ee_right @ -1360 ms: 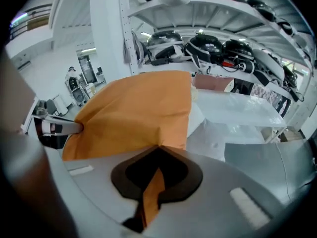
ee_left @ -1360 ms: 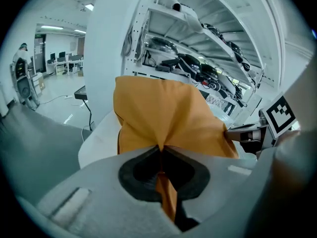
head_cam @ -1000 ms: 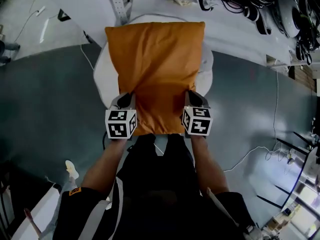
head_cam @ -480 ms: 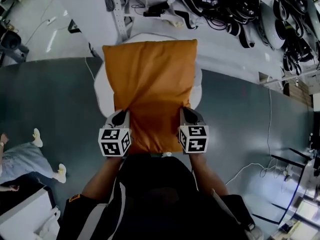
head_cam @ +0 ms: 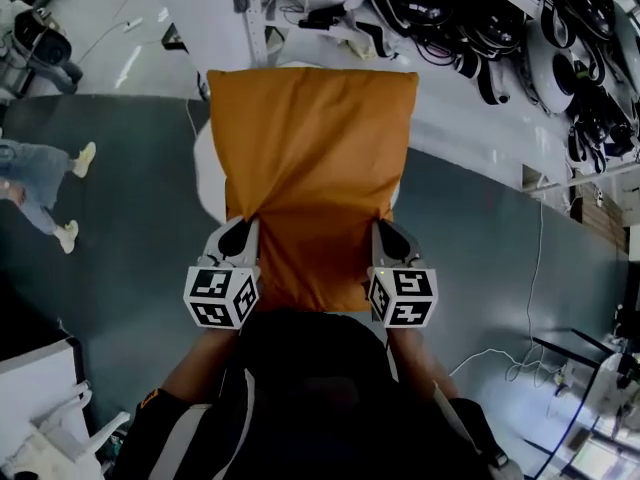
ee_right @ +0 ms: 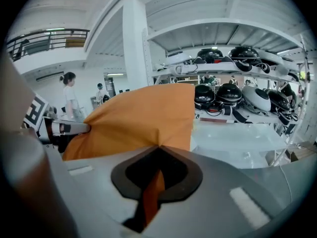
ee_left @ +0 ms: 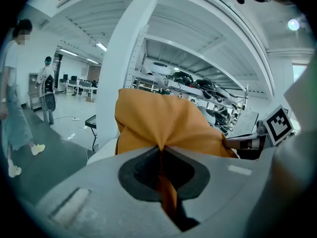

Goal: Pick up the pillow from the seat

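Orange pillow [head_cam: 312, 168] stretches away lengthwise, its fabric clamped by left gripper [head_cam: 244, 234] and right gripper [head_cam: 385, 236].

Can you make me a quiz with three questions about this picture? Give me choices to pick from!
1. Where do the left claw and the right claw sit on the pillow?
A. Both on its far edge
B. One on each side edge, near the person
C. Both in its middle

2. What colour is the pillow?
A. Orange
B. Blue
C. Green

3. What are the claws doing?
A. Standing wide open
B. Shut on nothing
C. Shut on the pillow

Answers:
1. B: the head view shows one claw at the left edge and one at the right edge, close to the person.
2. A: the pillow is orange in all three views.
3. C: each gripper view shows orange fabric pinched between closed jaws.
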### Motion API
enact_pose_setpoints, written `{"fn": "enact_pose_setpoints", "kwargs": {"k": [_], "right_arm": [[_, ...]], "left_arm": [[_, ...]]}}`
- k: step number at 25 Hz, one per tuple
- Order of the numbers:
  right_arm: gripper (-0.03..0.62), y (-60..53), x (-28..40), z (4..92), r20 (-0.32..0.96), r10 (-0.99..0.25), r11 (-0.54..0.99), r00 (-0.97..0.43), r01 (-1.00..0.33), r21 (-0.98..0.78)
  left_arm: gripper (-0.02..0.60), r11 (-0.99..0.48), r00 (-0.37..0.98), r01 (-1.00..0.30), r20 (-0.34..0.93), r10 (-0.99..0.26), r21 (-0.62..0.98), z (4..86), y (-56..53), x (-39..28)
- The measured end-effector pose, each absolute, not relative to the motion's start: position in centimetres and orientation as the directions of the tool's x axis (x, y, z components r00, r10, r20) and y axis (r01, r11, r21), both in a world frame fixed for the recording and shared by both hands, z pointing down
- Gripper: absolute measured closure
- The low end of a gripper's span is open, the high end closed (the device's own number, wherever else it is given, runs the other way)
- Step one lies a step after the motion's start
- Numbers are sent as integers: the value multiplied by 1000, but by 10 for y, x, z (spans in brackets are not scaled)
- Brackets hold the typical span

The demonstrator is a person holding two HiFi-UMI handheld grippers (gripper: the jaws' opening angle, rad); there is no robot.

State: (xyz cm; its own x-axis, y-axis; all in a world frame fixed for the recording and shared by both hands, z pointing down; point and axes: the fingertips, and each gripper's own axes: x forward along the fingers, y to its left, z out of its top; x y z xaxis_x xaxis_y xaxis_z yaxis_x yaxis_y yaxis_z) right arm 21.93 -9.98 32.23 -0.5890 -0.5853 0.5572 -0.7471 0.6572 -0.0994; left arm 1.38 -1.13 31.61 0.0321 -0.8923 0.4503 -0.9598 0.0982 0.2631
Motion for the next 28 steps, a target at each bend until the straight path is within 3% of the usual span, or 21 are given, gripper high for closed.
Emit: {"fn": "enact_pose_setpoints", "kwargs": {"k": [9, 28], "right_arm": [[588, -67, 248, 282, 489, -579, 708, -652, -700, -95], [588, -50, 260, 280, 450, -609, 698, -653, -711, -87]], "left_arm": [[575, 147, -40, -957, 383, -923, 252, 278, 33, 46], [575, 153, -62, -965, 384, -921, 211, 272, 47, 56]]}}
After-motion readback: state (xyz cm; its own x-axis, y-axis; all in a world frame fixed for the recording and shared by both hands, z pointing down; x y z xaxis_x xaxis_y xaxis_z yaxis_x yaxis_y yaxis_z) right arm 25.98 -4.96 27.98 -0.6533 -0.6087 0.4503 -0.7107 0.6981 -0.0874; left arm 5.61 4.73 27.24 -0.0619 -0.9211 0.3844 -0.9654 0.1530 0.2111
